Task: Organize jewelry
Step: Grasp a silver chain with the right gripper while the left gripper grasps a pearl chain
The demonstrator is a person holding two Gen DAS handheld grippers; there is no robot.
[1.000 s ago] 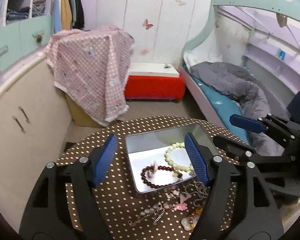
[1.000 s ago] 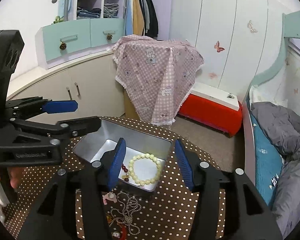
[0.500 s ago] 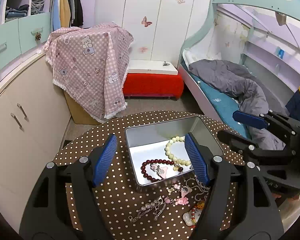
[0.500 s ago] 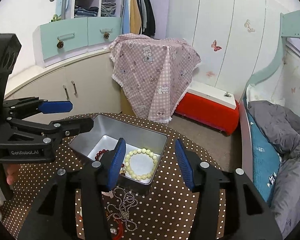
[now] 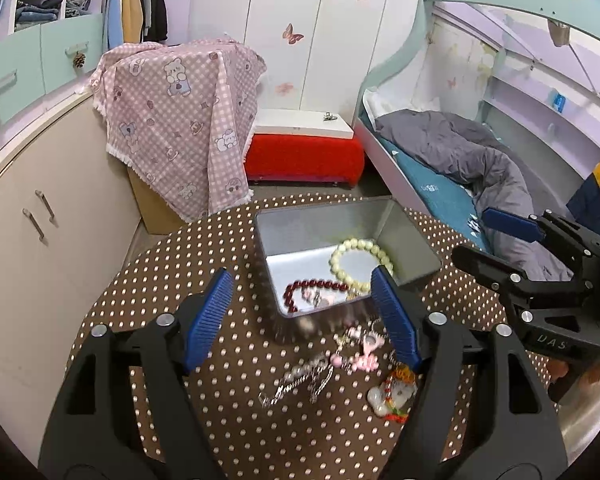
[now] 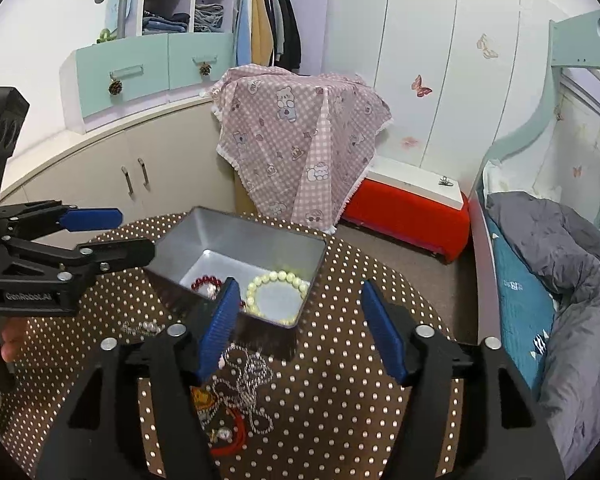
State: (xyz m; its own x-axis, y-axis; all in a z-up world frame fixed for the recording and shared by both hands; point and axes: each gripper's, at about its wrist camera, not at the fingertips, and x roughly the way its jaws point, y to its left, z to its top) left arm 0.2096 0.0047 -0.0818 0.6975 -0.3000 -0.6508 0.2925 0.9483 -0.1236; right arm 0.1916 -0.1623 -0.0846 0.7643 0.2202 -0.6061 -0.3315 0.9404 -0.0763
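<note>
jewelry sits partly sorted on a round tabletop (image 5: 148, 280) covered in brown cloth with white dots. a shallow metal tin (image 5: 324, 220) rests near the far edge, holding a cream bead bracelet (image 5: 358, 258) and a dark red bead bracelet (image 5: 312, 288) side by side on its floor. loose pieces lie on the cloth just in front of the tin: a silver chain (image 5: 296, 384), a pink charm piece (image 5: 360, 354) and a white and red pendant (image 5: 392, 396).

the left gripper (image 5: 304, 312) hovers over the tin's near corner with its blue fingers spread wide and opening further, nothing between them. the right gripper (image 6: 296, 328) hangs above the tin's near right corner, also parted and widening, pinching nothing; a tangle of silver necklace (image 6: 244, 384) and a red cord (image 6: 236, 432) lie below it on the cloth. a person's fingertips (image 6: 10, 336) show at the left gripper's handle.
</note>
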